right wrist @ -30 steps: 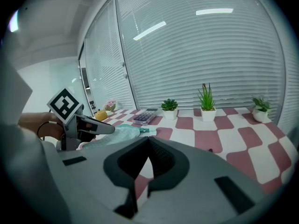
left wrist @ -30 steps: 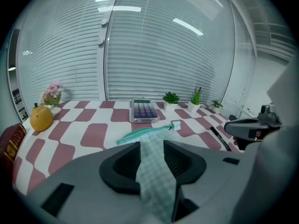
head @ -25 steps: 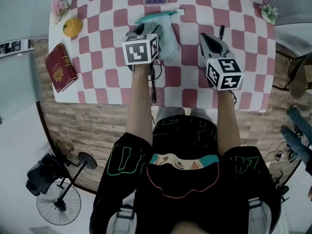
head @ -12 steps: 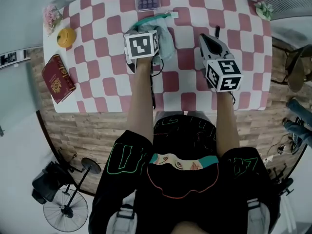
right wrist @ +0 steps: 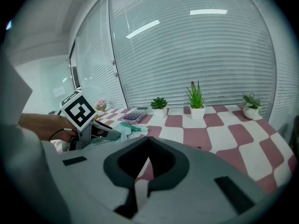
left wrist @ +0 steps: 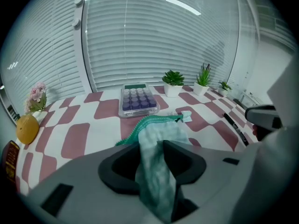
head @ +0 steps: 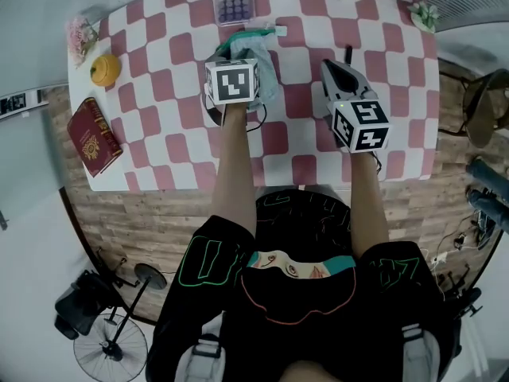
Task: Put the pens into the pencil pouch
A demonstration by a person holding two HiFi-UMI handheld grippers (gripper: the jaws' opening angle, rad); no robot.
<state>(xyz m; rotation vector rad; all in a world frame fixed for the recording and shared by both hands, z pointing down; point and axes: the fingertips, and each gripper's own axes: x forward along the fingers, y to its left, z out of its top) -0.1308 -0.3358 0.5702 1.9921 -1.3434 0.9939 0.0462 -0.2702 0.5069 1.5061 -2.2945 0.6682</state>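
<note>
1. Nearest, the right claw [right wrist: 147,148] is clenched and empty.
2. The left claw [left wrist: 151,148] has just been closing and now grips the pencil pouch [head: 266,68] by its cloth.
3. Farther right, a black pen [head: 347,54] lies on the worktop [head: 159,78], not yet pouched; the task looks barely begun.

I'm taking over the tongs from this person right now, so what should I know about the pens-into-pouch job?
Left tongs: have just been closing and now pinch the fabric of the pencil pouch, which lies on the checked table.
Right tongs: shut, nothing between them.
Pens: one black pen lies on the table just ahead of the right tongs, untouched.
Done: pouch gripped. Whether any pen is already inside can't be seen.
Left: probably pick up that pen with the right tongs and slide it into the pouch.
</note>
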